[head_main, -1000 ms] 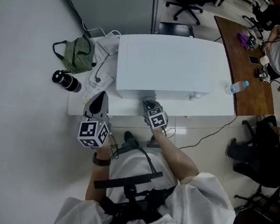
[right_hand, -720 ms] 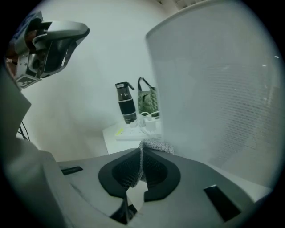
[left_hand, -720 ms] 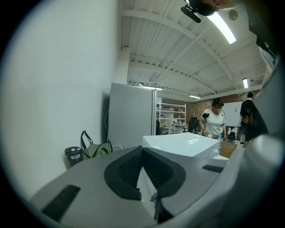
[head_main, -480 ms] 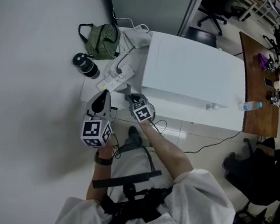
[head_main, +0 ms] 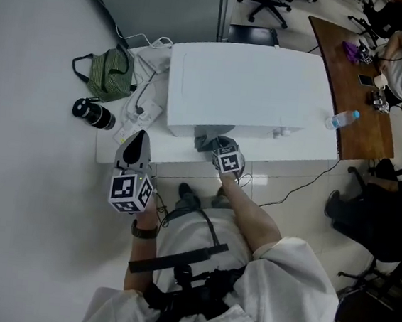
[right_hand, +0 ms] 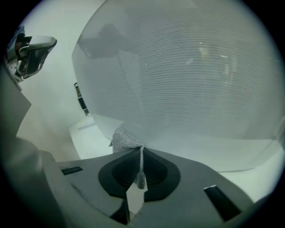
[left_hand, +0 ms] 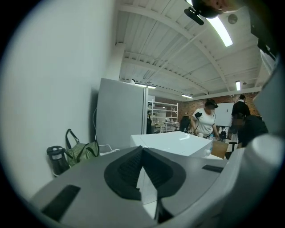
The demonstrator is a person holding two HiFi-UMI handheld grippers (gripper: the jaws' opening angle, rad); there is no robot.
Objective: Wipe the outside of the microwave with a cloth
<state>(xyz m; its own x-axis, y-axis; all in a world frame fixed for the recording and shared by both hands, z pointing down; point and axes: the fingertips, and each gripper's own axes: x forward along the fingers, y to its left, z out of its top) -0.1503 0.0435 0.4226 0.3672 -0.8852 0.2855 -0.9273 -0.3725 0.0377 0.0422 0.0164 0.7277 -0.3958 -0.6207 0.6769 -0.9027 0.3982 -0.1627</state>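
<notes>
White tabletop (head_main: 298, 158) carries the microwave (head_main: 248, 90). Right gripper (right_hand: 140, 165) pinches a grey cloth (right_hand: 126, 141) at its front, perhaps touching; soft and limp, it likely handles best by a bunched fold. Left gripper (left_hand: 142, 162), jaws together on nothing, hangs left of the microwave.

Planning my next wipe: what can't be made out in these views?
- Head view: the microwave front, hidden beneath its own top.
- Head view: most of the cloth, under the right claw.
- Right gripper view: the microwave's edges, cut off by the frame; cloth contact with it unclear.
</notes>
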